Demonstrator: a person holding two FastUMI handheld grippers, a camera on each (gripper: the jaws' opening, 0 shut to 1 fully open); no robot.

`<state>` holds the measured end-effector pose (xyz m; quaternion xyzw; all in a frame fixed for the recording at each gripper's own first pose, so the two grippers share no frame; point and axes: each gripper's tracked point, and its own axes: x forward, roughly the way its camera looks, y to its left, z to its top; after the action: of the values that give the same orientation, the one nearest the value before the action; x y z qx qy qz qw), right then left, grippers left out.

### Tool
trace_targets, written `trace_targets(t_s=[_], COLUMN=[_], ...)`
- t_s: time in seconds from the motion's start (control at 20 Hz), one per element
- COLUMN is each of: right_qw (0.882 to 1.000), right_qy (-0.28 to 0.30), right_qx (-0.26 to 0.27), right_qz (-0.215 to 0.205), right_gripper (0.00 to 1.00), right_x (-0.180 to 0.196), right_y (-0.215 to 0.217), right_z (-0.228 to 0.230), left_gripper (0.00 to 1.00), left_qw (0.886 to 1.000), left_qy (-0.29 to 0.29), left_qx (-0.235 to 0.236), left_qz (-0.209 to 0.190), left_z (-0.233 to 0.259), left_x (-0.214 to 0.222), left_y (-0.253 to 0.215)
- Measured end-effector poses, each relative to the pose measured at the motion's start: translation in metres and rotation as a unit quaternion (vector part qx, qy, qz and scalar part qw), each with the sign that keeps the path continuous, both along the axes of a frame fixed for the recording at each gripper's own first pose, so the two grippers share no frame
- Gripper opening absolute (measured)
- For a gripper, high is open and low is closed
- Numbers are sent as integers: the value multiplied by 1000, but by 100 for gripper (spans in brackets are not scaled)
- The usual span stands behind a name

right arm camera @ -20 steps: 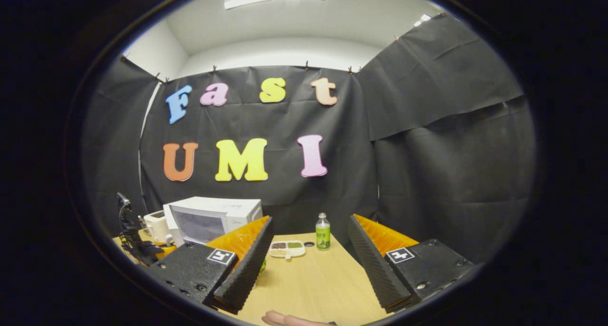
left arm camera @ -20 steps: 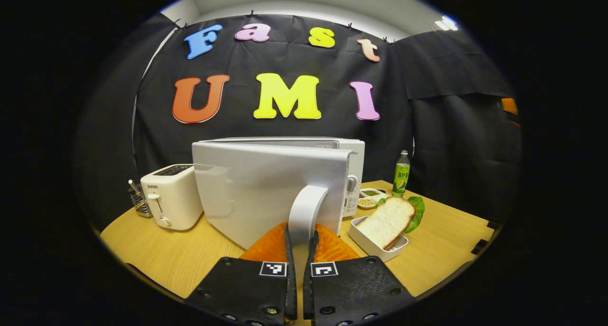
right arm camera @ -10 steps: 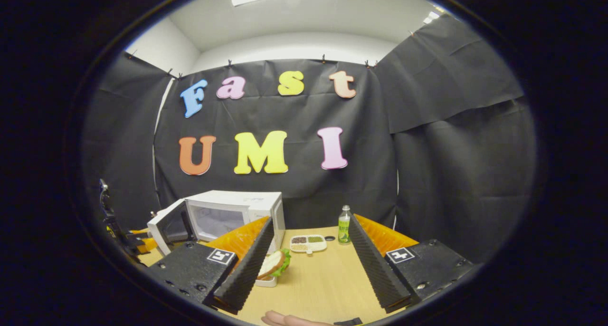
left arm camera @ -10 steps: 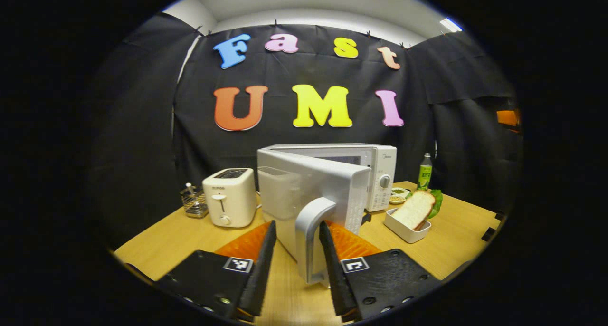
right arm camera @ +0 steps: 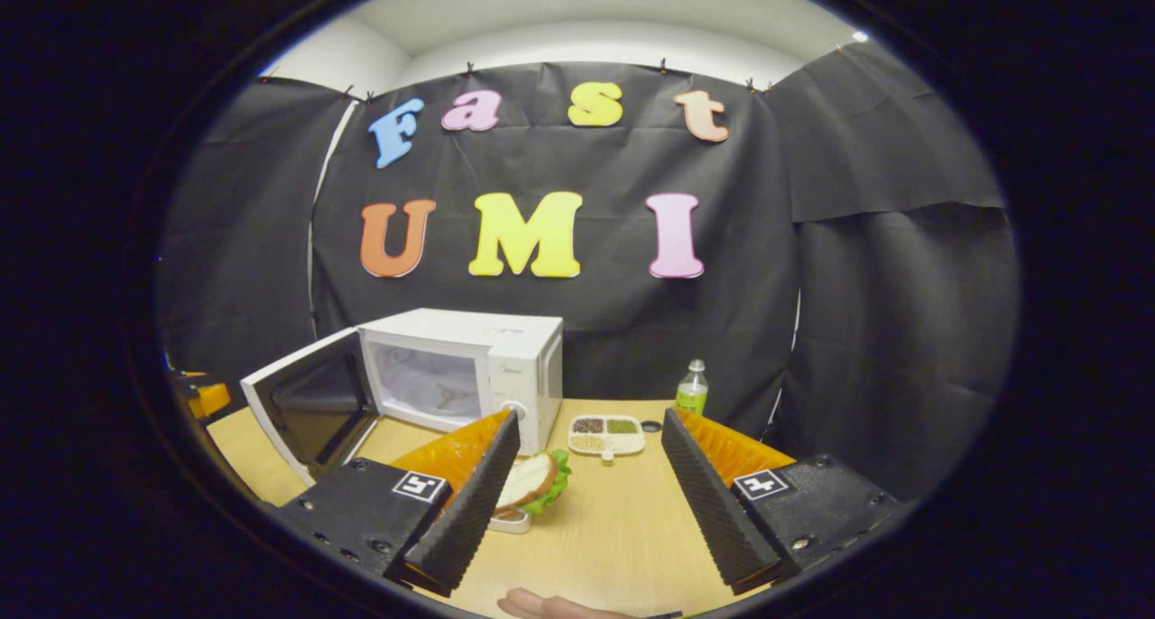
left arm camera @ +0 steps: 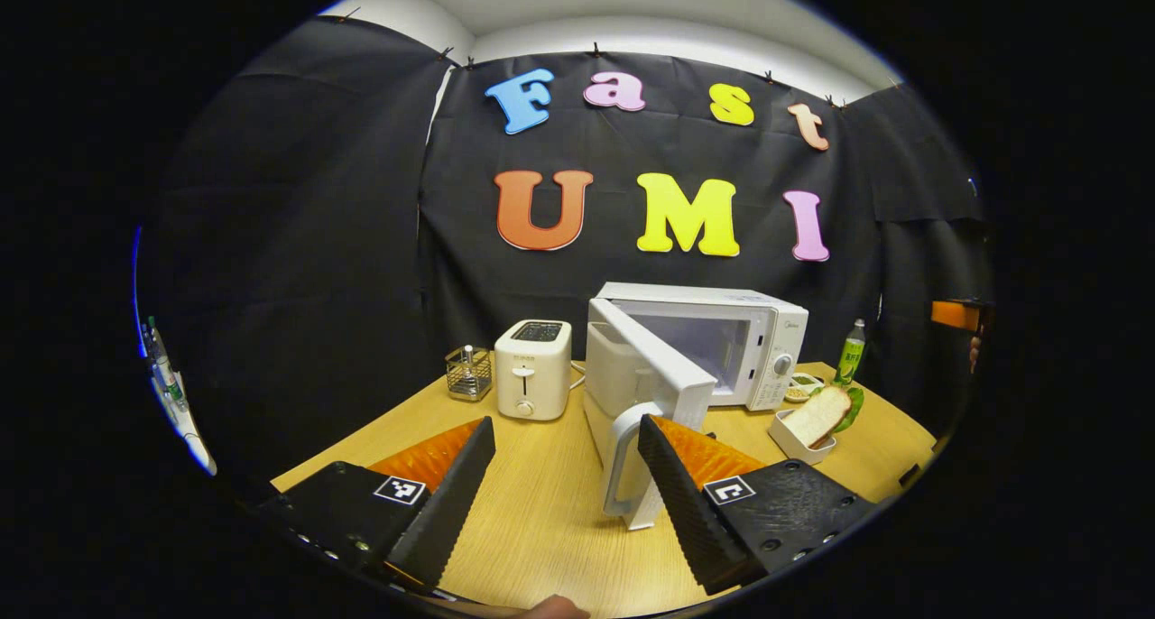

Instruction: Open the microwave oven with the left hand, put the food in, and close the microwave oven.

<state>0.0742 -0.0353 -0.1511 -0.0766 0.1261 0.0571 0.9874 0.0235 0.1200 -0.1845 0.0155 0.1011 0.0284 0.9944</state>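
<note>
Looking across the left gripper view from its left edge, I have the small wire-mesh caddy (left arm camera: 468, 372) and the white two-slot toaster (left arm camera: 532, 367) at centre left on the pale wooden table (left arm camera: 541, 520), then the white box-shaped microwave oven (left arm camera: 722, 344) at centre right with its white hinged door (left arm camera: 645, 380) swung wide and the curved handle (left arm camera: 621, 461) hanging toward the lower middle. My left gripper (left arm camera: 564, 497) sits at the bottom of the frame with its fingers spread apart and gripping nothing; the handle lies just beside the right-hand finger, and I cannot tell whether they touch. Further right, the slice of white bread with a green lettuce leaf (left arm camera: 826, 414) rests in a shallow white rectangular dish (left arm camera: 794, 437), in front of the oven's control panel

In the right gripper view the open door (right arm camera: 307, 411) is at the left, the lit cavity (right arm camera: 429, 389) at centre left, the food (right arm camera: 534, 482) low in the middle behind the left-hand finger, and a divided white tray of grains (right arm camera: 606, 433) and a green plastic bottle (right arm camera: 692, 392) beyond. My right gripper (right arm camera: 582, 497) is spread wide and empty

I judge the opening step done; loading is next. That calls for bringing the right gripper down over the dish, closing on its rim, and carrying it level into the cavity
</note>
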Motion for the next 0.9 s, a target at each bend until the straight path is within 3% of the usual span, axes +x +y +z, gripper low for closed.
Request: trace_targets(t_s=[0.05, 0.1, 0.15, 0.2, 0.25, 0.3, 0.35, 0.45, 0.5, 0.7, 0.75, 0.85, 0.9], right_qw=[1000, 999, 999, 997, 995, 992, 988, 977, 968, 912, 898, 873, 865], right_qy=[15, 32, 51, 73, 95, 121, 146, 203, 240, 383, 405, 443, 455], right_qx=[-2, -1, 1, 5, 10, 14, 20, 39, 50, 115, 134, 165, 175], right_qz=[4, 8, 10, 13, 17, 22, 32, 47, 51, 97, 104, 119, 123], right_gripper=[100, 92, 100, 92, 92, 100, 92, 92, 100, 98, 87, 83, 93], right_x=[8, 18, 28, 38, 48, 59, 69, 89, 97, 115, 118, 121, 122], right_y=[0, -1, -3, -5, -6, -9, -8, -7, -8, 7, 11, 19, 20], right_z=[-5, -11, -17, -24, -31, -42, -52, -74, -89, -140, -149, -164, -171], left_gripper=[95, 95, 95, 95, 95, 95, 95, 95, 95, 95, 95, 95, 95], left_qw=[1000, 1000, 999, 999, 999, 998, 998, 998, 998, 998, 997, 997, 997], left_qy=[-9, -21, -31, -38, -47, -52, -53, -54, -56, -56, -60, -58, -55], left_qx=[2, 8, 14, 18, 18, 17, 18, 22, 24, 31, 34, 39, 41], left_qz=[4, 9, 12, 15, 15, 14, 14, 18, 17, 28, 29, 27, 27], left_z=[12, 25, 38, 47, 56, 65, 70, 77, 82, 89, 90, 89, 88], left_x=[0, 1, 5, 7, 10, 13, 14, 16, 17, 18, 19, 19, 18], left_y=[-1, -1, -3, -6, -11, -17, -22, -28, -33, -39, -42, -46, -47])
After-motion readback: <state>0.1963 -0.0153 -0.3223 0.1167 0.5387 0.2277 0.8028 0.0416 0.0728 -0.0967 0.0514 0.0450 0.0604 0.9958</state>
